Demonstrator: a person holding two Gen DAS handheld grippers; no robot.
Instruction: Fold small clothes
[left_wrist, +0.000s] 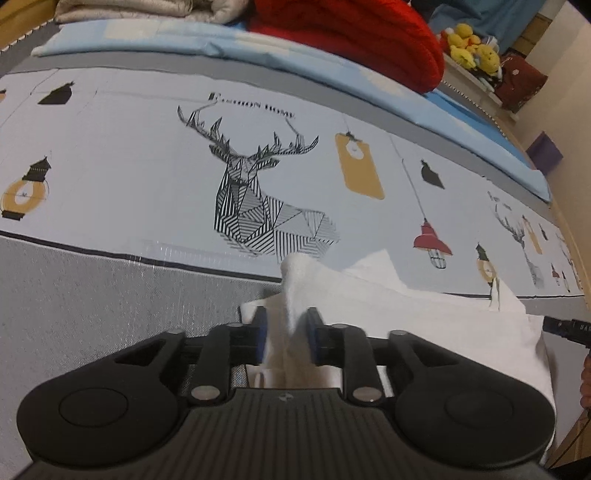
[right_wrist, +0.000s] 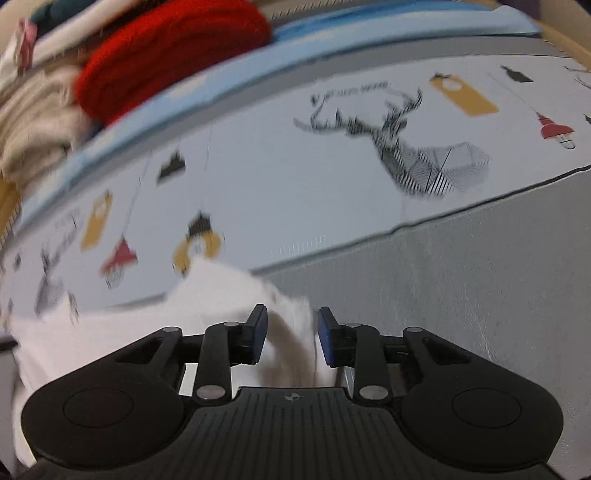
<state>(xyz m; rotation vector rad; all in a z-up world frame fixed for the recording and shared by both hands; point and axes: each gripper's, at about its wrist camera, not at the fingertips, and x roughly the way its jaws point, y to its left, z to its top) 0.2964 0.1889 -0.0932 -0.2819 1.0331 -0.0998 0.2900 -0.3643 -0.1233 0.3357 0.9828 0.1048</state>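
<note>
Left wrist view shows the deer-print bed cover filling the frame, a white garment at lower centre, bunched between the left gripper pads. Right gripper likewise pinches its soft, light fabric; edges seem best to grasp.

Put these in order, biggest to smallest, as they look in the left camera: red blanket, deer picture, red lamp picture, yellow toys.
1. red blanket, cut off by the edge
2. deer picture
3. yellow toys and red lamp picture: look alike, and the toys sit farther away, so unranked.
</note>
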